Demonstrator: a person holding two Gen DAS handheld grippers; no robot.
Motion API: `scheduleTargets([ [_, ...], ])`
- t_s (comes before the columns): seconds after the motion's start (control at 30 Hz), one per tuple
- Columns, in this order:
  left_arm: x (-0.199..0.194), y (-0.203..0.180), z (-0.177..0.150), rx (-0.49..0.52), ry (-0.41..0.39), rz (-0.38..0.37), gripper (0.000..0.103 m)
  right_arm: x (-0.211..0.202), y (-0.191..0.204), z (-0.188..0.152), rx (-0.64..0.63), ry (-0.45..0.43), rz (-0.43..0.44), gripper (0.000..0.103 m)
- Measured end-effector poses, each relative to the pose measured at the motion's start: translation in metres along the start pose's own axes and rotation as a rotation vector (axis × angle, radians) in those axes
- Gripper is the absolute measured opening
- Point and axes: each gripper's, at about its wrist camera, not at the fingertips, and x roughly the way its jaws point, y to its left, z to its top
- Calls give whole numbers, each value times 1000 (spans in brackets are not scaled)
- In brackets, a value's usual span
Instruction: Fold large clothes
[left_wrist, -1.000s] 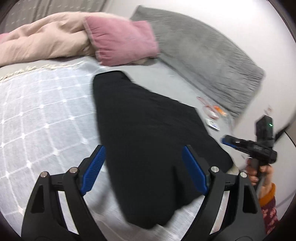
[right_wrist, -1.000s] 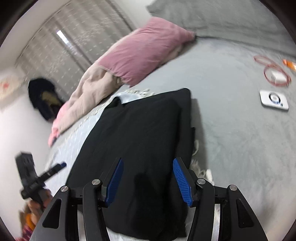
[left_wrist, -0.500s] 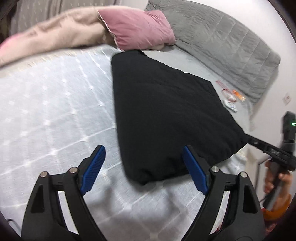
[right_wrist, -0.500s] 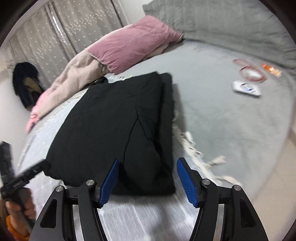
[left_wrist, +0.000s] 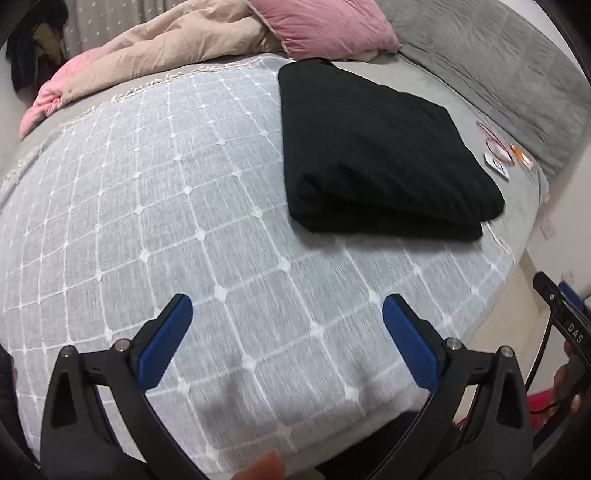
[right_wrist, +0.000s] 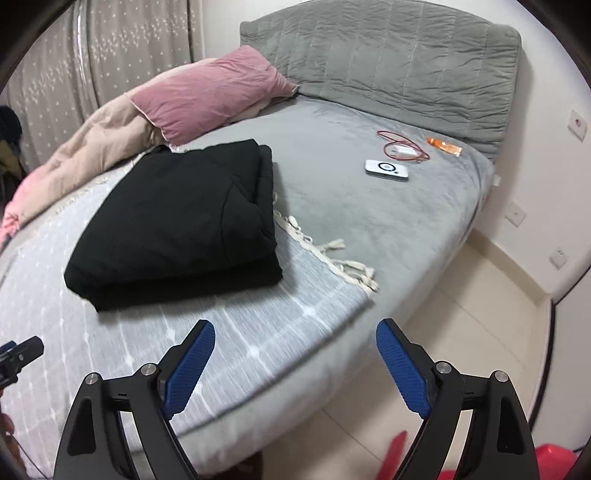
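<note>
A black garment (left_wrist: 373, 147) lies folded into a thick rectangle on the white grid-patterned blanket (left_wrist: 147, 206); it also shows in the right wrist view (right_wrist: 184, 218). My left gripper (left_wrist: 286, 314) is open and empty, hovering over the blanket well short of the garment. My right gripper (right_wrist: 295, 339) is open and empty above the bed's front edge, apart from the garment. Its tip shows at the right edge of the left wrist view (left_wrist: 561, 306).
A pink pillow (right_wrist: 214, 96) and a beige duvet (left_wrist: 166, 44) lie at the back. A red cable (right_wrist: 402, 149), a white device (right_wrist: 386, 170) and an orange item (right_wrist: 443, 146) lie on the grey sheet near the grey headboard (right_wrist: 391, 70). The tiled floor (right_wrist: 461, 332) is at right.
Both grippers have pulled back from the folded garment toward the bed's front edge. The garment now lies well ahead of both, no longer between the fingers.
</note>
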Motion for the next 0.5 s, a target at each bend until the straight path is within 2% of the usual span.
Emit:
scheduleTargets([
  [0.17,-14,-11,-8,20,-28,19,102,-11,15,-11,-75,-4,-36,90],
  [0.5,-28,-18,-12,34,-50,23,102,-22,43,-18,-155,-11,21,90],
])
